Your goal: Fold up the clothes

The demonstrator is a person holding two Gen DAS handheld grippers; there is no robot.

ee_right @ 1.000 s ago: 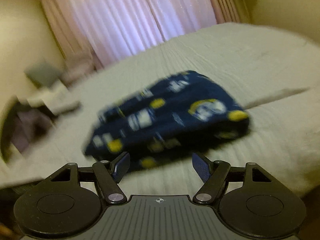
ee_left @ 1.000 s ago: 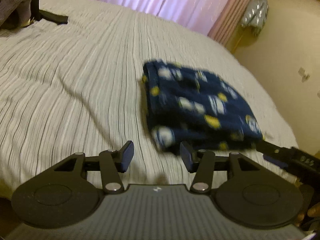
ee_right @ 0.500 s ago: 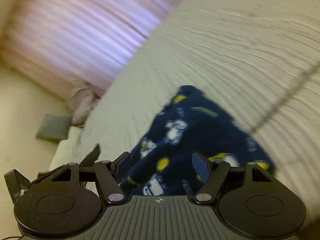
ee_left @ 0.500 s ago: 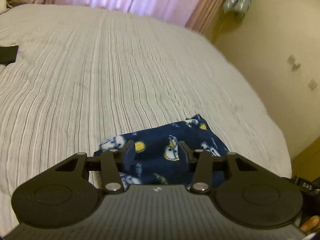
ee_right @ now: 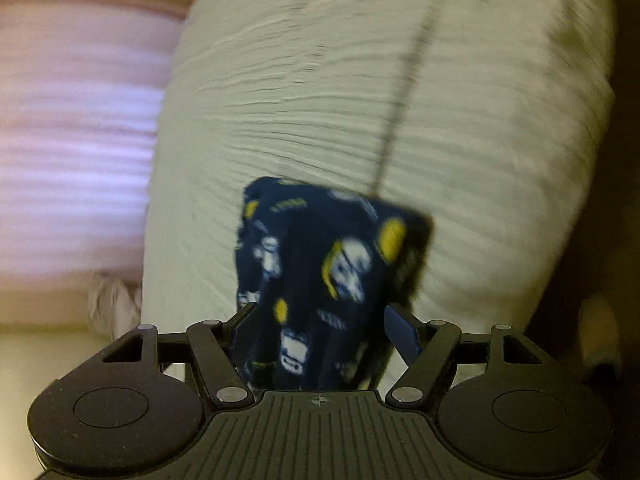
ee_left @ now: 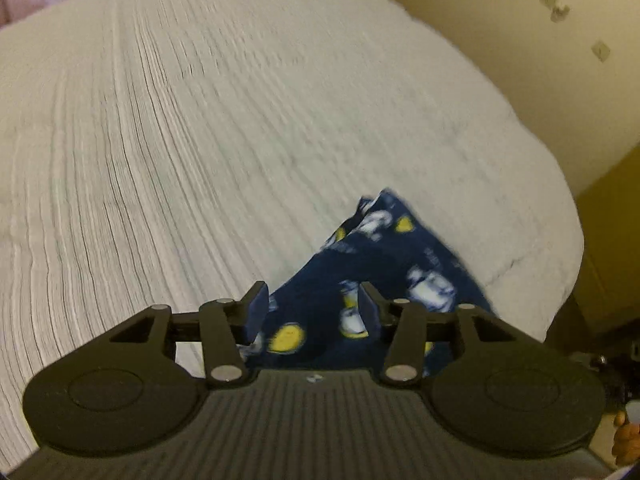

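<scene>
A folded navy garment (ee_left: 400, 264) with white and yellow prints lies on the striped pale bedspread (ee_left: 200, 140), close to the bed's right corner. My left gripper (ee_left: 313, 300) hovers over its near end. Its jaws are opening, and the cloth shows between and behind the fingers without being pinched. In the right wrist view the same garment (ee_right: 320, 264) fills the gap of my right gripper (ee_right: 320, 316). That gripper stands open, its left finger against the cloth and its right pad just clear. The garment's near edge is hidden under both gripper bodies.
The bedspread (ee_right: 360, 100) stretches far beyond the garment, with a dark seam line running across it. A yellow wall (ee_left: 540, 60) borders the bed on the right. Pink curtains (ee_right: 72, 140) hang at the far side. The bed's edge drops off just right of the garment.
Both grippers have come in over the garment, which was ahead of them and now sits between the fingers. The right view has rolled strongly. The left view has swung right and tilted down.
</scene>
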